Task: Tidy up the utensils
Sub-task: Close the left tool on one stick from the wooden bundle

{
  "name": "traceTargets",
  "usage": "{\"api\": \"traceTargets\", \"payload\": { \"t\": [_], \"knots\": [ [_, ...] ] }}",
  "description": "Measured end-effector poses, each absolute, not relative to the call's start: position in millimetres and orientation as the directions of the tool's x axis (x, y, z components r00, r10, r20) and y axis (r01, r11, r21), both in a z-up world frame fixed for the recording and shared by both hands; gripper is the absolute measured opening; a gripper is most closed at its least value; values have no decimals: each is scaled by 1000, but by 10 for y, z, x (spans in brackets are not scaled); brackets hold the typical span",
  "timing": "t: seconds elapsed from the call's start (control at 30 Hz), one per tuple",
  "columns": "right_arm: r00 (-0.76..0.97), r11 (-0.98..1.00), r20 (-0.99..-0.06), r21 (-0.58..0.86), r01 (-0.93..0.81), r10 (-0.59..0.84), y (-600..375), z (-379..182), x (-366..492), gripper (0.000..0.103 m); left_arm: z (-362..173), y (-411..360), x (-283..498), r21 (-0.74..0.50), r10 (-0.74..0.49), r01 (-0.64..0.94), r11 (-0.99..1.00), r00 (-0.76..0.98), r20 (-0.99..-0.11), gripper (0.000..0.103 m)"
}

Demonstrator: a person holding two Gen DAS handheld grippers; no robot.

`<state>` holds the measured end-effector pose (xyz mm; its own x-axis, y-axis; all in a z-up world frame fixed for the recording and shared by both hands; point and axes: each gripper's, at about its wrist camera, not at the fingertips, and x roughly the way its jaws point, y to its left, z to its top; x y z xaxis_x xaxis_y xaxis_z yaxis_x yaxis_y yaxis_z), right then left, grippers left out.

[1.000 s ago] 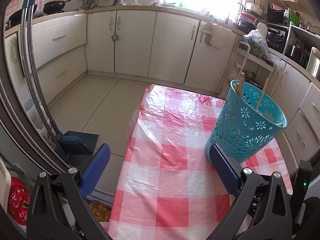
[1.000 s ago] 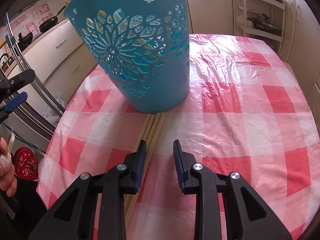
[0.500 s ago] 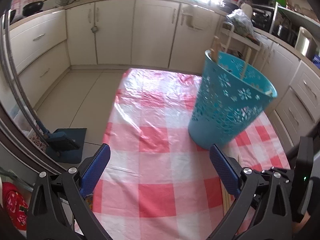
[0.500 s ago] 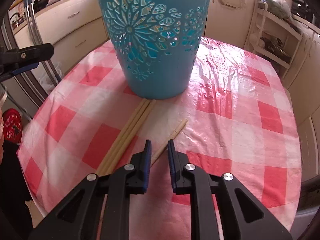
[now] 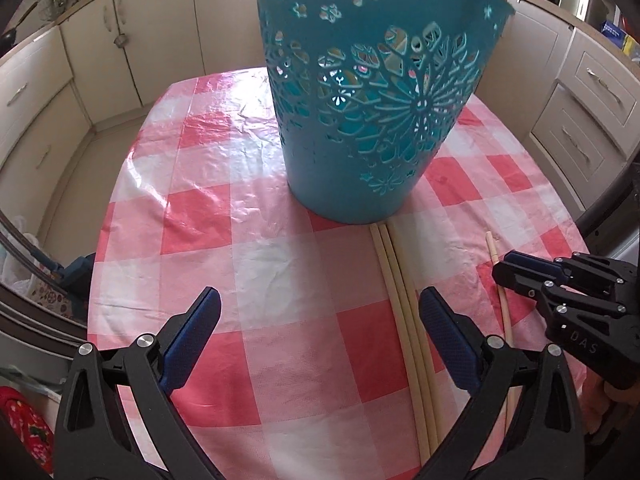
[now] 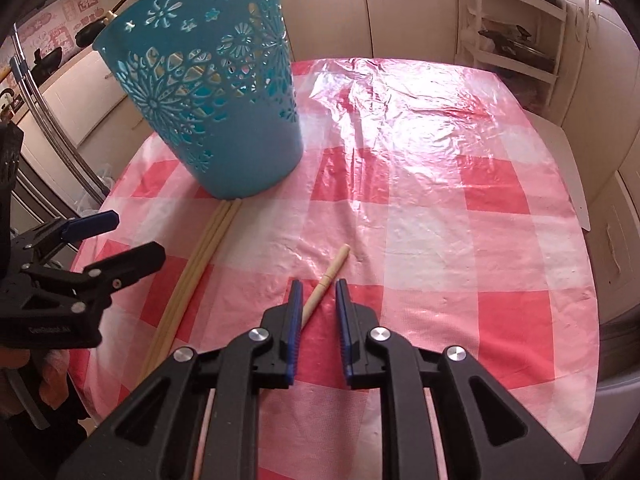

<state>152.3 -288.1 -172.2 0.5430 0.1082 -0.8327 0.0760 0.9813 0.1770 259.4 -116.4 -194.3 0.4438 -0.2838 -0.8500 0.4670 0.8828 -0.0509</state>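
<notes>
A teal cut-out basket (image 5: 372, 92) stands upright on the red-checked table (image 5: 256, 232); it also shows in the right wrist view (image 6: 216, 96). A bundle of long wooden chopsticks (image 5: 404, 320) lies on the cloth from the basket's foot toward me, also in the right wrist view (image 6: 192, 276). A single wooden chopstick (image 6: 326, 280) lies apart to their right, its near part between my right jaws. My right gripper (image 6: 318, 300) is narrowly open around it, not closed. My left gripper (image 5: 316, 312) is wide open above the table, the bundle by its right finger.
Cream kitchen cabinets (image 5: 120, 48) ring the table. A white shelf rack (image 6: 516, 40) stands at the far right. The table's left edge (image 5: 100, 280) drops to the floor, with a steel rail beside it.
My left gripper has moved right and closer to the basket, now over the chopstick bundle. My right gripper has shifted right onto the single chopstick and stays narrowly open.
</notes>
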Motion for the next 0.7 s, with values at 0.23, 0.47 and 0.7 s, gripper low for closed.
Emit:
{"api": "traceTargets", "payload": {
  "t": [0.23, 0.47, 0.7],
  "knots": [
    [545, 976, -829, 202, 79, 127, -2894, -1724, 1535, 17, -2076, -1289, 2596, 25, -211, 471, 882, 442, -872, 95],
    [549, 975, -825, 206, 78, 131, -2891, -1722, 1525, 20, -2097, -1275, 2621, 23, -205, 458, 889, 442, -873, 95],
    [555, 975, -822, 208, 83, 128, -2890, -1724, 1523, 22, -2127, -1314, 2625, 37, -192, 451, 892, 451, -872, 95]
  ]
}}
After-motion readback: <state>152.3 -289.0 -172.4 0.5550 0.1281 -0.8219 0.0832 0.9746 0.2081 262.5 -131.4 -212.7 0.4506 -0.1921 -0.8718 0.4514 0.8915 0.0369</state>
